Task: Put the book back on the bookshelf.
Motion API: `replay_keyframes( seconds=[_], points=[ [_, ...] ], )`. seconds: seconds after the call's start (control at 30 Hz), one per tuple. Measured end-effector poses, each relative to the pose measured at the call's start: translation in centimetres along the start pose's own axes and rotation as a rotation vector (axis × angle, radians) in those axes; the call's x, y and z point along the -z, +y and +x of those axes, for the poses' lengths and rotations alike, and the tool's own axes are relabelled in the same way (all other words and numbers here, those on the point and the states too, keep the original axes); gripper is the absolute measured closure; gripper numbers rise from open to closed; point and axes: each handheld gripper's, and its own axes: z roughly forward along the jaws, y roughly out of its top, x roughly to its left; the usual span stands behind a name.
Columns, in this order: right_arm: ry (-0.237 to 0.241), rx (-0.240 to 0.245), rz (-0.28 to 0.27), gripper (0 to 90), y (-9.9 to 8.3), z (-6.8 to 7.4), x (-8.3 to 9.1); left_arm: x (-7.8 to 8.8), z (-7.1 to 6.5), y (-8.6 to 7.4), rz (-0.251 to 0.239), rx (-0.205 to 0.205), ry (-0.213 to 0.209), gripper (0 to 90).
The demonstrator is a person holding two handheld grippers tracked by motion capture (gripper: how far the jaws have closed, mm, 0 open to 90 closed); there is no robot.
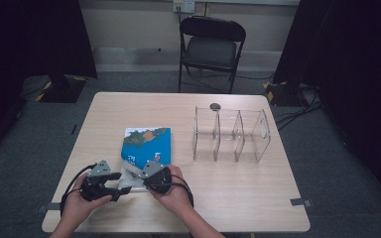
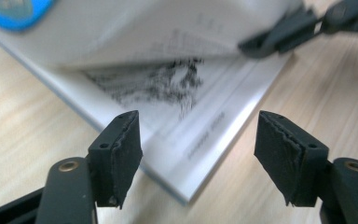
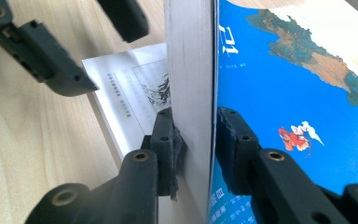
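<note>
Nearest the desk's [image 1: 238, 198] front edge, the left gripper [image 2: 198, 154] has its jaws apart, holding nothing, the book's [image 1: 146, 144] near corner lying between and beyond them. Just beside it, the right gripper [image 3: 193, 144] has its jaws clamped on the lifted blue cover and a sheaf of pages. That gripper's view shows a printed page with an ink drawing underneath. Farther right on the desk stands a clear rack [image 1: 230, 135].
</note>
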Motion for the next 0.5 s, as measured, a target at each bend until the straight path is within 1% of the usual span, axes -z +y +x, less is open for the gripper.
replay_keyframes(
  seconds=[0.07,0.1,0.17,0.27,0.3,0.33,0.4,0.43,0.47,0.5],
  points=[
    [0.009,-0.02,-0.002,70.6,0.3,-0.3,0.2,0.2,-0.2,-0.4,0.005,-0.006,-0.004,29.8],
    [0.005,-0.028,-0.004,71.2,0.5,-0.4,0.4,0.3,-0.3,-0.6,0.005,-0.009,-0.004,29.3],
    [0.003,-0.028,-0.005,71.8,0.8,-0.6,0.7,0.5,-0.3,-0.8,0.009,-0.018,-0.004,28.5],
    [0.01,-0.028,-0.004,72.4,1.1,-1.0,1.1,0.7,-0.4,-1.3,0.016,-0.005,0.001,27.3],
    [0.012,-0.032,-0.003,72.6,1.2,-1.1,1.1,0.7,-0.4,-1.5,0.021,-0.008,0.008,27.2],
    [0.012,-0.046,0.002,72.9,1.2,-1.2,1.3,0.7,-0.4,-1.7,0.02,-0.004,0.009,27.1],
    [0.012,-0.046,-0.004,73.3,1.4,-1.5,1.6,0.7,-0.5,-1.9,0.031,-0.005,0.012,26.8],
    [0.013,-0.057,-0.001,73.5,1.5,-1.6,1.8,0.7,-0.5,-2.0,0.037,-0.009,0.01,26.6],
    [0.015,-0.063,-0.002,73.7,1.7,-1.8,1.9,0.6,-0.6,-2.1,0.029,0.001,0.013,26.6],
    [0.013,-0.057,-0.005,73.9,1.8,-2.0,2.1,0.5,-0.7,-2.2,0.036,0.003,0.012,26.6]
  ],
)
